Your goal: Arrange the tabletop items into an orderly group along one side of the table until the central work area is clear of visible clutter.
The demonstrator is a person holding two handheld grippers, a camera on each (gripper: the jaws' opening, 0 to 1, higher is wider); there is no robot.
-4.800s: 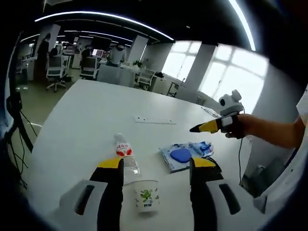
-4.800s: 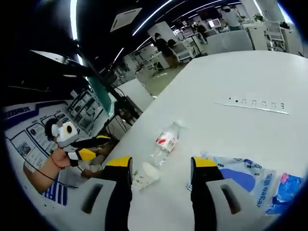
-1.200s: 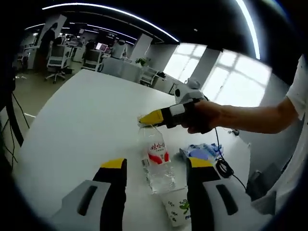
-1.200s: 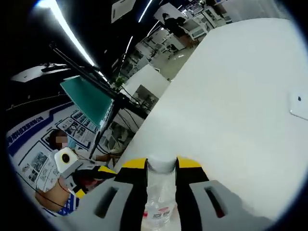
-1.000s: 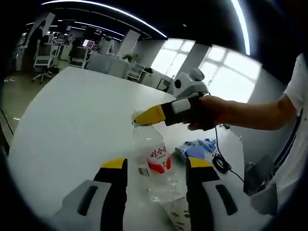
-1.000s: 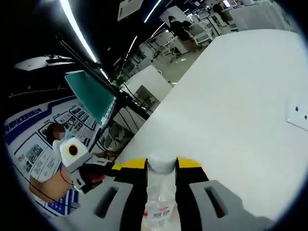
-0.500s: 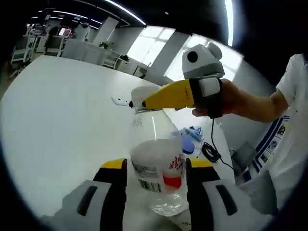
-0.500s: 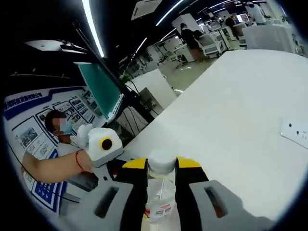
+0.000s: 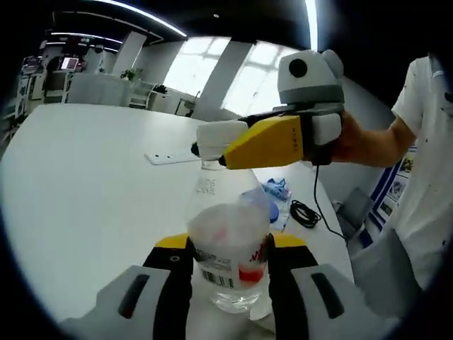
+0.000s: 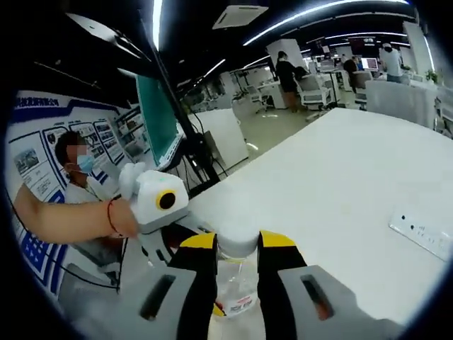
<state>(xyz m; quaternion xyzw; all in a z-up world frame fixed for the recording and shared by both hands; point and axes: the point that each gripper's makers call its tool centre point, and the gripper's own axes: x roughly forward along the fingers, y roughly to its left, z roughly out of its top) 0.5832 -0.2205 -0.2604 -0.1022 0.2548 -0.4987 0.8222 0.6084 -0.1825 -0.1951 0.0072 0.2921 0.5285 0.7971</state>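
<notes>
bottle (image 9: 228, 244) held off worktop (image 9: 85, 170), above cup (image 9: 263, 327). right gripper (image 10: 237, 244) pinching its cap; left gripper (image 9: 228, 248) jaws closed against its body. looks thin, near empty: light, crushable, slick. firmest hold likely neck or cap; squeeze body gently.

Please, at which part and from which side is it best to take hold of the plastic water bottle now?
The right tongs are shut on the white cap of the water bottle. The left tongs likely do best on the lower body, near the red label, closing from both sides. The body there is round and wide, and it already sits between the jaws. The clear wall may be soft, so squeeze gently.
</notes>
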